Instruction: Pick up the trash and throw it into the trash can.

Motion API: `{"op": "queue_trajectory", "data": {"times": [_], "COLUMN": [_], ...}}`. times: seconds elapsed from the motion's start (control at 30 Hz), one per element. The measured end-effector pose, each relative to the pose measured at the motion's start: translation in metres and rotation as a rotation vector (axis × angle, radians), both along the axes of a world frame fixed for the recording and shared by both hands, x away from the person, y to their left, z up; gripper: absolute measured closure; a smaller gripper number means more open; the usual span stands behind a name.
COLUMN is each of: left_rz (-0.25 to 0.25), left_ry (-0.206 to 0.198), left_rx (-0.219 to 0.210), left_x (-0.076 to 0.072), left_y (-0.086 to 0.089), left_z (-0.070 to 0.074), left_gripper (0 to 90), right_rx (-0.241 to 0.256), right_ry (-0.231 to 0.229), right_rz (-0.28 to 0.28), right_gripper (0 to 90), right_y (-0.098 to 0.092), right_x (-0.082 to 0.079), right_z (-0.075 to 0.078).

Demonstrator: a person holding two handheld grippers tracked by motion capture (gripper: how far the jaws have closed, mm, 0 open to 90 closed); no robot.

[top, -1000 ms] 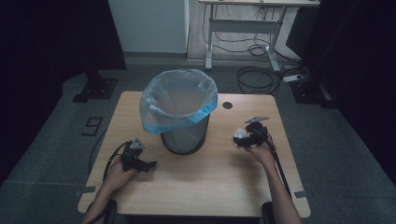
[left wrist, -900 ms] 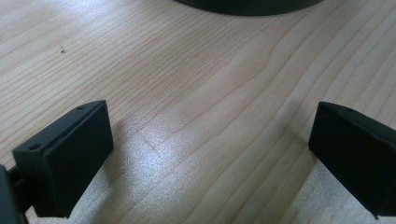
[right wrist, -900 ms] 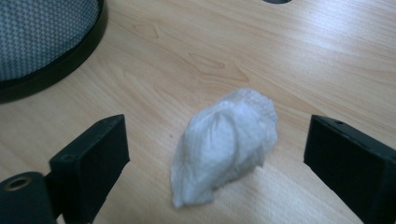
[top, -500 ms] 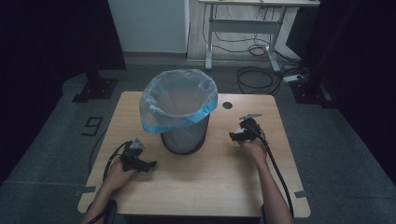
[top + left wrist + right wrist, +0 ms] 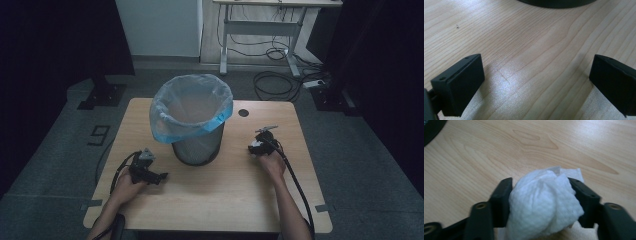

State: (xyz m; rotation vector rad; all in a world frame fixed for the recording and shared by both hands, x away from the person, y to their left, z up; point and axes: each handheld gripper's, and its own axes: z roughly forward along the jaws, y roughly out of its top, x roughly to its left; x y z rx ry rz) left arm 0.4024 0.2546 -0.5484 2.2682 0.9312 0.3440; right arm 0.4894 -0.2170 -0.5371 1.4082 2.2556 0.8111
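Since a second ago the right gripper (image 5: 258,145) has slid from about 3 o'clock of the bin (image 5: 196,131) a little inward and toward the person, now nearer 4 o'clock; the left gripper (image 5: 156,175) has kept its place at about 7 o'clock of the bin, low on the table (image 5: 220,200).

Right gripper view: jaws closed onto a crumpled white tissue (image 5: 544,202), one jaw at each flank of the wad; a loose corner of tissue trails on the wood behind; the wad sits just over the tabletop, whether clear of it or brushing it I cannot tell.

Left gripper view: jaws spread wide, nothing between them but bare wood; the bin's dark base (image 5: 556,2) lies at 12 o'clock of that view, a little way off.

Bin stands at table centre, upright, its blue-edged liner (image 5: 192,107) folded over the rim, mouth open.

Step in hand, as I judge it: tissue picked up, carry to the bin not yet begun.

Next move calls for: a lift high enough to clear the liner's rim; travel toward 10 o'clock from the right hand's spot until the wad is over the mouth; then release; the trailing corner could snag the liner edge, so come in from above rather than across.
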Motion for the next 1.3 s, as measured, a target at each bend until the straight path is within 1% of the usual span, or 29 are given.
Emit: {"op": "queue_trajectory", "data": {"times": [0.07,0.13,0.23,0.3,0.4,0.5,0.6,0.67,0.7,0.73,1.03,1.3], "left_rz": [0.000,0.000,0.000,0.000,0.000,0.000,0.000,0.001,0.000,0.001,0.001,0.000], "left_ry": [0.000,0.000,0.000,0.000,0.000,0.000,0.000,0.000,0.000,0.000,0.000,0.000], "left_rx": [-0.001,0.000,0.000,0.000,0.000,-0.001,-0.001,0.000,-0.001,-0.001,0.000,0.000], "left_x": [0.000,0.000,0.000,0.000,0.000,0.000,0.000,0.000,0.000,0.000,0.000,0.000], "left_y": [0.000,0.000,0.000,0.000,0.000,0.000,0.000,0.000,0.000,0.000,0.000,0.000], "left_z": [0.000,0.000,0.000,0.000,0.000,0.000,0.000,0.000,0.000,0.000,0.000,0.000], "left_gripper": [0.0,0.0,0.0,0.0,0.0,0.0,0.0,0.0,0.0,0.0,0.0,0.0], "right_rx": [0.003,-0.001,0.010,0.028,0.025,0.034,0.028,0.033,0.035,0.035,0.032,0.078], "right_ry": [0.010,0.019,0.040,0.051,0.047,0.039,0.037,0.039,0.039,0.039,0.031,0.022], "right_rz": [-0.005,-0.008,-0.015,-0.001,0.019,0.048,0.069,0.082,0.091,0.091,0.131,0.155], "right_gripper": [57.3,62.5,66.1,66.4,66.4,66.4,66.4,66.4,66.3,66.3,66.3,66.2], "right_y": [-0.002,-0.004,-0.005,-0.006,-0.004,-0.002,0.000,0.001,0.002,0.002,0.005,0.004], "right_x": [-0.002,-0.003,-0.004,-0.005,-0.008,-0.011,-0.013,-0.013,-0.014,-0.014,-0.015,-0.014], "right_z": [0.002,0.003,0.004,0.006,0.013,0.023,0.031,0.037,0.044,0.044,0.067,0.092]}}
